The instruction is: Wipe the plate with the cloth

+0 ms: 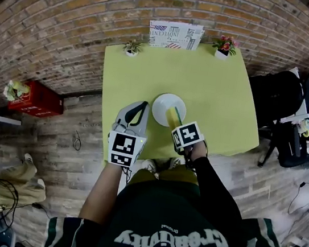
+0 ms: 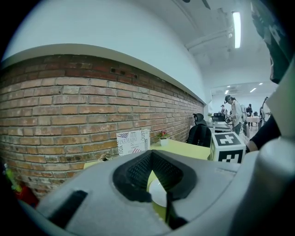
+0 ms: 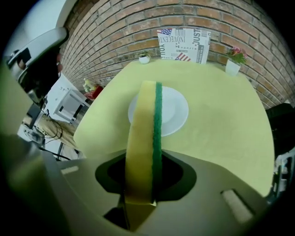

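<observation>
A white plate (image 1: pixel 165 104) sits on the yellow-green table (image 1: pixel 216 95), near its front edge. My right gripper (image 1: pixel 177 127) is shut on a yellow sponge cloth with a green scouring face (image 1: pixel 174 117). The cloth stands on edge and its far end reaches over the plate's near rim. In the right gripper view the cloth (image 3: pixel 144 133) runs up the middle and hides part of the plate (image 3: pixel 175 108). My left gripper (image 1: pixel 140 107) hovers just left of the plate, shut and holding nothing. In the left gripper view a slice of the plate (image 2: pixel 159 193) shows past the dark pads.
A printed sign card (image 1: pixel 175 35) leans on the brick wall at the table's far edge. A pink potted flower (image 1: pixel 225 46) and a small plant (image 1: pixel 132 48) flank it. A black chair with bags (image 1: pixel 279 98) stands to the right, a red crate (image 1: pixel 34 98) on the floor to the left.
</observation>
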`<state>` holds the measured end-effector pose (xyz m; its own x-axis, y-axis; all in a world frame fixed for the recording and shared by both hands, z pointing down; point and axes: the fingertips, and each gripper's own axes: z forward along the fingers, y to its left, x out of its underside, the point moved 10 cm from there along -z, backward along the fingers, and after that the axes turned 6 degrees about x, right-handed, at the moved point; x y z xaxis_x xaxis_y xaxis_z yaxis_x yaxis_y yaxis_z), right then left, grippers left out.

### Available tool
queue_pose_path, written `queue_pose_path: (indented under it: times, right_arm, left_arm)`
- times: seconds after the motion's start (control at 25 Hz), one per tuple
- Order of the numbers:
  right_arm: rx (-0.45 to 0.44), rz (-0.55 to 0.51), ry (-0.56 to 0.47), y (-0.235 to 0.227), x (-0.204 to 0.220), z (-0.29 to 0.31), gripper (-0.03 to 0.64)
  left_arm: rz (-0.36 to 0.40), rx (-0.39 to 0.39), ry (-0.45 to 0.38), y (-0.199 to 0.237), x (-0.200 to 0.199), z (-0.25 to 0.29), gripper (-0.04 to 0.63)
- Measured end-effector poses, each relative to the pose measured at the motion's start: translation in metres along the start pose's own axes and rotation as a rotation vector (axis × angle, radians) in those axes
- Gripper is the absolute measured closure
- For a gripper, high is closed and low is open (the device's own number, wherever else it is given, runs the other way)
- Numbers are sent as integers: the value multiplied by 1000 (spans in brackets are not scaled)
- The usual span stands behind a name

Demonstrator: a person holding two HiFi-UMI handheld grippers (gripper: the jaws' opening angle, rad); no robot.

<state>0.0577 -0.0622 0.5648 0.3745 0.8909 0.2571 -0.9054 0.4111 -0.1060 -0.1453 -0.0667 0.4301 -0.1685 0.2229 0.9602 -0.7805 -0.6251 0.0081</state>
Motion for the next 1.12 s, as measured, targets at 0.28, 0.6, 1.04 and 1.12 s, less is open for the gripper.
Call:
queue_pose_path:
  times: [0.28,0.6,1.04,1.12]
  right_arm:
    - [-43,-109,29,39,4,10,476]
    - [-34,-106,32,42,5,12,476]
    - [1,-51,43,26,12,9,476]
    - [9,-40,44,21,14,8,476]
  left_arm:
    - [-3,-13,5,3,3,-8,589]
    - [-1,-20,4,4,5,-13,589]
    - [3,-19,4,0,4,-14,589]
    - [4,-15,3,-1,3,-13,589]
